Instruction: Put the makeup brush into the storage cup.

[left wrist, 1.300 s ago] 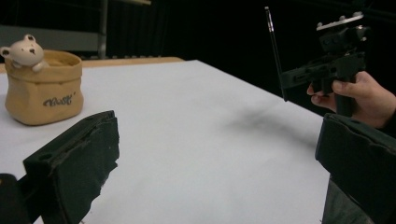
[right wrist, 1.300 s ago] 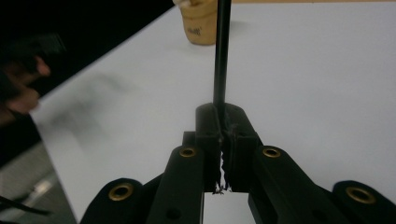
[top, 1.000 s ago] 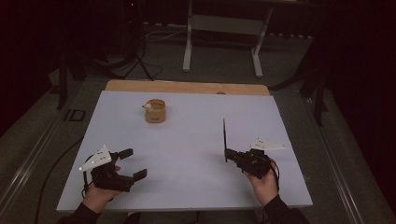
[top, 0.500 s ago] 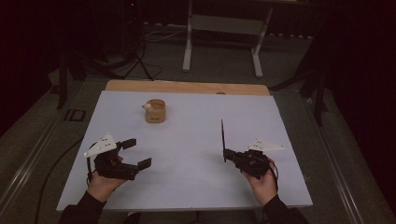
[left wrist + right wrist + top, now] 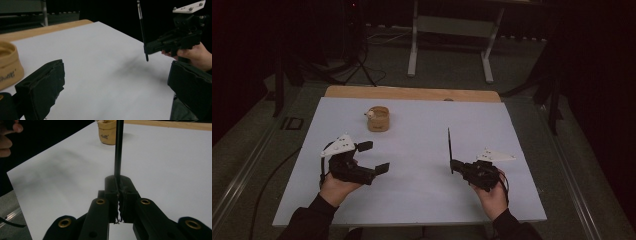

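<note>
While the right gripper (image 5: 452, 165) stays put near the right front of the tabletop (image 5: 422, 200), jaws clamped on a thin black rod (image 5: 449, 145) that stands upright above them, the left gripper (image 5: 373, 157) has lifted off the surface and drifted forward since a second ago, jaws wide and empty. A tan cup (image 5: 378, 119) sits well ahead of the left gripper, nothing in between. Likely reading: the left hand is starting toward the cup, while the rod waits in the right grip.
</note>
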`<state>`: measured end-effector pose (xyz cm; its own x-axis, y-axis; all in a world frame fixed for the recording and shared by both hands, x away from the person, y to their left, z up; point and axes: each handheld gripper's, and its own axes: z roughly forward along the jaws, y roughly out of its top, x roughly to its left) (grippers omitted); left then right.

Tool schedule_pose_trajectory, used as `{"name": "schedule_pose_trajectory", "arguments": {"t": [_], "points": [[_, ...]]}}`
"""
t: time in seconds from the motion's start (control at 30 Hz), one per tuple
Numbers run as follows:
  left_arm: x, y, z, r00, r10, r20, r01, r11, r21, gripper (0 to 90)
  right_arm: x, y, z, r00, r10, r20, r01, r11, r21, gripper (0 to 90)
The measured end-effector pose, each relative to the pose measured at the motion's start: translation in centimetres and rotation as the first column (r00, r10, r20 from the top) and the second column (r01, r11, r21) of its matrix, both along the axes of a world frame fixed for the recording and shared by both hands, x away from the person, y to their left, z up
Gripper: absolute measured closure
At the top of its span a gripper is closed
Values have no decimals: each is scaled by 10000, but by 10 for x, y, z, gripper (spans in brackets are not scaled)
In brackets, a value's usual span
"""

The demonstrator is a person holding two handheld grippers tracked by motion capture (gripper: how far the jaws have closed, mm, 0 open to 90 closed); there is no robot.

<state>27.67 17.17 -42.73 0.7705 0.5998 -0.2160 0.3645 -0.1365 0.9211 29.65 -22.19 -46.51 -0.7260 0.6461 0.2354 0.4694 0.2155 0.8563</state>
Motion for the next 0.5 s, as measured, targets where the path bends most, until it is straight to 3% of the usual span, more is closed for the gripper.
{"name": "schedule_pose_trajectory", "arguments": {"t": [0.07, 0.3, 0.5], "points": [[3, -4, 1, 9998, -178, -24, 177, 9997, -151, 14, 1, 0, -1, 9999, 18, -110, -17, 10000, 89, 860], [11, -16, 0, 9993, -356, -64, 356, 9994, -53, 16, 1, 0, -1, 10000, 9, -47, -9, 10000, 69, 860], [21, -32, 7, 9977, -605, 294, 601, 9981, 124, 29, 1, 0, 0, 9999, 13, 102, -12, 10000, -73, 860]]}}
